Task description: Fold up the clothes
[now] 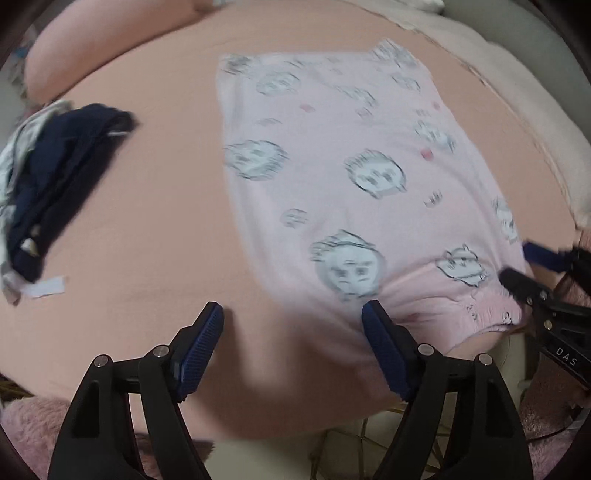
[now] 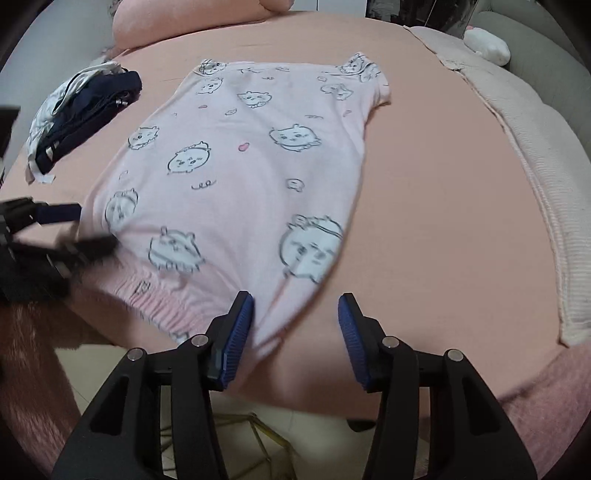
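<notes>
A pale pink garment (image 1: 343, 177) printed with cartoon faces lies flat on the pink bed sheet (image 1: 155, 206); it also shows in the right wrist view (image 2: 251, 177). Its ribbed waistband (image 2: 155, 299) is at the near edge. My left gripper (image 1: 293, 325) is open and empty over the garment's near left corner. It also appears blurred at the left of the right wrist view (image 2: 79, 229). My right gripper (image 2: 295, 314) is open and empty over the near right corner. It also shows at the right edge of the left wrist view (image 1: 517, 258).
A pile of navy and white clothes (image 1: 55, 177) lies on the sheet to the left, also in the right wrist view (image 2: 81, 110). A cream blanket (image 2: 524, 155) runs along the right side. A pink pillow (image 2: 192, 22) is at the far end. Floor shows below the bed edge.
</notes>
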A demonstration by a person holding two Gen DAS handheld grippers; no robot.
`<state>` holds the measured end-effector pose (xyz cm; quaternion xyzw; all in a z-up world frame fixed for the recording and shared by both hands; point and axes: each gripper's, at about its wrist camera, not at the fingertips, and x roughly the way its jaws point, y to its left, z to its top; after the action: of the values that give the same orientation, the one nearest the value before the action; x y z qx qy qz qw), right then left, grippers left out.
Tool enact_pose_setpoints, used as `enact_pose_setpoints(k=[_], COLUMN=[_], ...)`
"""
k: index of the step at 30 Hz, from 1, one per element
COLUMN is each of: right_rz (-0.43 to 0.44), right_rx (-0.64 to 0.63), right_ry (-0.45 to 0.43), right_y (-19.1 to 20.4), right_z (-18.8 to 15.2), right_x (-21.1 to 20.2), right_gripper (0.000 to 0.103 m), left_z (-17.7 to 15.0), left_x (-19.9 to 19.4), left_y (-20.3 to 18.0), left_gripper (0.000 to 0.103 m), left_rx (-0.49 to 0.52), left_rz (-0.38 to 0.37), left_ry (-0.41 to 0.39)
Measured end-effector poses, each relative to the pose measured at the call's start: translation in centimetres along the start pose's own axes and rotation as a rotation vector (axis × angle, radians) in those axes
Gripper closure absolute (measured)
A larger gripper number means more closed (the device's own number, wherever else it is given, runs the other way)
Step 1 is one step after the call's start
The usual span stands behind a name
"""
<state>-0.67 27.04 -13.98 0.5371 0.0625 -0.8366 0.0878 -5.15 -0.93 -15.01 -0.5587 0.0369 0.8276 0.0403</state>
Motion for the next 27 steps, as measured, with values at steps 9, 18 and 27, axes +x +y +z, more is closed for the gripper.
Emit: enact_pose_setpoints(k=[9,18,27], right_rz=[0.116,0.002,-0.056], right_rx=[0.068,-0.133,-0.071], right_ry=[-0.054,-0.069,-0.047], right_y=[-2.7,-1.0,-6.6], right_z=[6.4,17.5,17.1], right_x=[-1.1,7.7,9.9], right_gripper=[0.052,0.056,0.053], left_z=[8.5,15.2,16.5], left_x=[-0.4,8.0,8.8], left_y=[2.8,0.1,5.7], left_gripper=[0.034,0.043,0.038], left_rx=[-0.044,0.094,0.049], left_rz=[-0.047,-0.133,-0.01], left_ry=[-0.207,-0.141,-0.086])
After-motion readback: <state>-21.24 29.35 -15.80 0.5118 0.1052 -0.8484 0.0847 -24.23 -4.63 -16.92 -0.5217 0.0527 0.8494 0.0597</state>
